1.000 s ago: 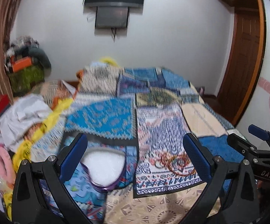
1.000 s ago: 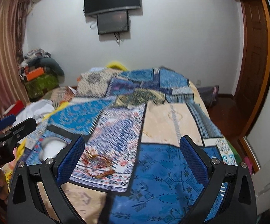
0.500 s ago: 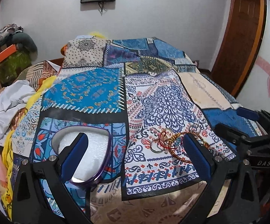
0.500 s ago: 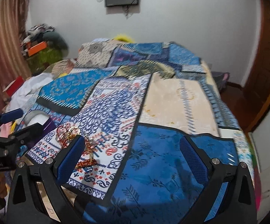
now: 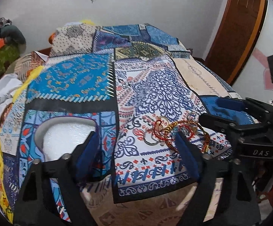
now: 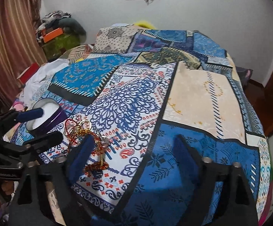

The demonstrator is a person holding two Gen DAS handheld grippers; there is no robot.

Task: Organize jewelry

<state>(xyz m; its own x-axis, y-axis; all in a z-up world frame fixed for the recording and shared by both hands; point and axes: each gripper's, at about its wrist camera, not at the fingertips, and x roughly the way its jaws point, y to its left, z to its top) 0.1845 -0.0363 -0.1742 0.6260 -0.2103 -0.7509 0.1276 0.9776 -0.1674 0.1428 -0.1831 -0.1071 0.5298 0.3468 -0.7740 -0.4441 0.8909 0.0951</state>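
Left view: left gripper (image 5: 136, 146) fingers closing, nothing between; jewelry tangle (image 5: 171, 131) just ahead by right fingertip, near bed's front edge, purple tin (image 5: 66, 130) to its left.
Right view: right gripper (image 6: 134, 146) fingers closing, empty; tangle at left fingertip. Left gripper looks nearer.

Both cams ride the hand-held grippers, tilted steeply down over the near edge of the bed (image 5: 155, 203), facing the far wall. Left view sits toward the near left corner, close above the white box (image 5: 64, 139). Right view sits further right. Shared: jewelry pile (image 5: 172, 133) (image 6: 87, 137), box (image 6: 44, 116), patchwork cover.
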